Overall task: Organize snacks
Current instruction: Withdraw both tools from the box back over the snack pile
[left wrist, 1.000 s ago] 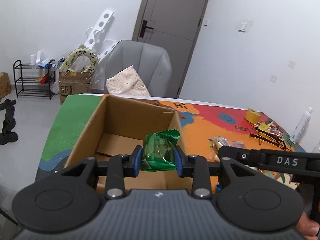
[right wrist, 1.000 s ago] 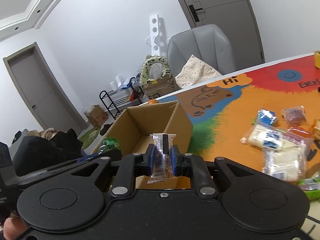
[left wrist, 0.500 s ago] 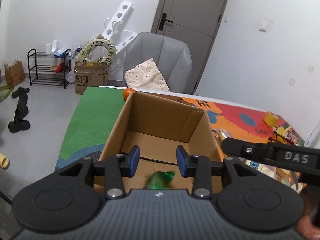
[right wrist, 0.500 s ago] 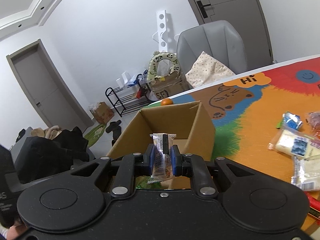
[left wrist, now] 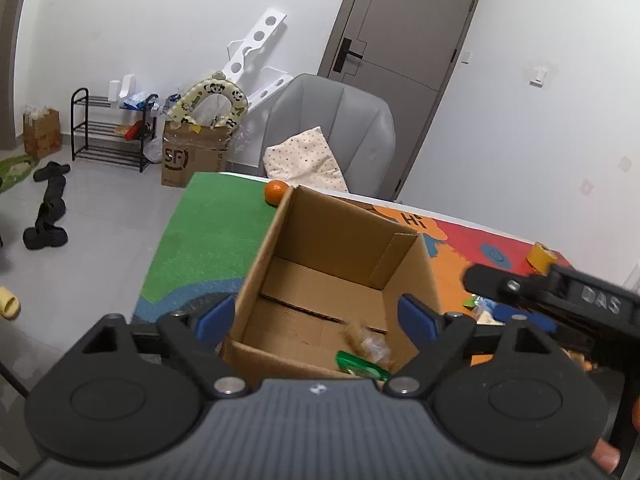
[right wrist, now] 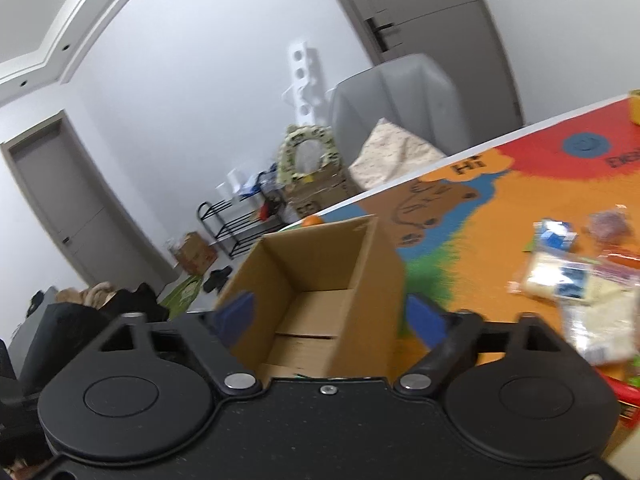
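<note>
Blurred wrapped snack (left wrist: 366,342) beside half-hidden green packet (left wrist: 360,366)

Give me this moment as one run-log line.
left gripper: jaws opening, nothing between | right gripper: jaws opening, nothing between | cardboard box: green packet, brown snack inside

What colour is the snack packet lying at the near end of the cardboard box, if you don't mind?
Green; the snack packet shows best in the left wrist view.
</note>
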`<state>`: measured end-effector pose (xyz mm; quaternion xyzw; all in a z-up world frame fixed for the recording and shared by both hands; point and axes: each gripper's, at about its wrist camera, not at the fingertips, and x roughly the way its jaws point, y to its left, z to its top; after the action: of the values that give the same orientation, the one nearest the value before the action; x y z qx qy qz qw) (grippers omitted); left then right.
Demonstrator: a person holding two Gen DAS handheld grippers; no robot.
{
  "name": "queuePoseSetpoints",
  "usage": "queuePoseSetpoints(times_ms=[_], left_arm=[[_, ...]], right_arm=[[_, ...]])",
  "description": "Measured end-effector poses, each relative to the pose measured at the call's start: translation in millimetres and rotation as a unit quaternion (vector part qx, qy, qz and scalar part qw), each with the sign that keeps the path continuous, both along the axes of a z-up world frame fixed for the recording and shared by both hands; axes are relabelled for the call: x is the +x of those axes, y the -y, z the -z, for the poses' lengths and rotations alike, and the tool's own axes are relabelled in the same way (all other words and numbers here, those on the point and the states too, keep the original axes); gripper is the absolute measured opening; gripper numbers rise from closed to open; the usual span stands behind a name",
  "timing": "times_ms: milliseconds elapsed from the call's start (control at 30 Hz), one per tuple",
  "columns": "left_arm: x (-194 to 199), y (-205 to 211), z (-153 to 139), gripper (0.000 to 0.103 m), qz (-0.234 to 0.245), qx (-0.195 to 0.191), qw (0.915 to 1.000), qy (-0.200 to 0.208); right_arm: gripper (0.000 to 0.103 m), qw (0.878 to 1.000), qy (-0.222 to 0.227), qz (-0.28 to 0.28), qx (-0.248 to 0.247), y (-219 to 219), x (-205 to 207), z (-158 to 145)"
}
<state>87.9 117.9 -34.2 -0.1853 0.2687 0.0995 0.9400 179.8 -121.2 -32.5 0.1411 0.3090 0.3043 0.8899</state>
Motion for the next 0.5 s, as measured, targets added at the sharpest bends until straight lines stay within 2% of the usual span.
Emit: queuePoseSetpoints(times_ms=[67, 200, 300, 500], left_arm=[[1, 6, -1, 0.091, 0.005, -0.004, 1.0000, 0.000], [2, 23, -3, 0.094, 0.018, 0.015, 0.9997, 0.002], [3, 34, -3, 0.094, 0.033, 0.010, 0.9994, 0.001], [1, 61, -7, 0.094, 0.056, 0.029, 0.9980, 0.004]], right_arm=[[0.097, 1.000, 0.003, 0.008, -0.009, 11, -3, 0], [0.100, 1.000, 0.006, 0.024, -0.016, 30, -8, 0], [0.101, 0.999, 0.007, 0.035, -0.019, 43, -12, 1], [0.102, 0.998, 0.008, 0.058, -0.019, 70, -21, 4]])
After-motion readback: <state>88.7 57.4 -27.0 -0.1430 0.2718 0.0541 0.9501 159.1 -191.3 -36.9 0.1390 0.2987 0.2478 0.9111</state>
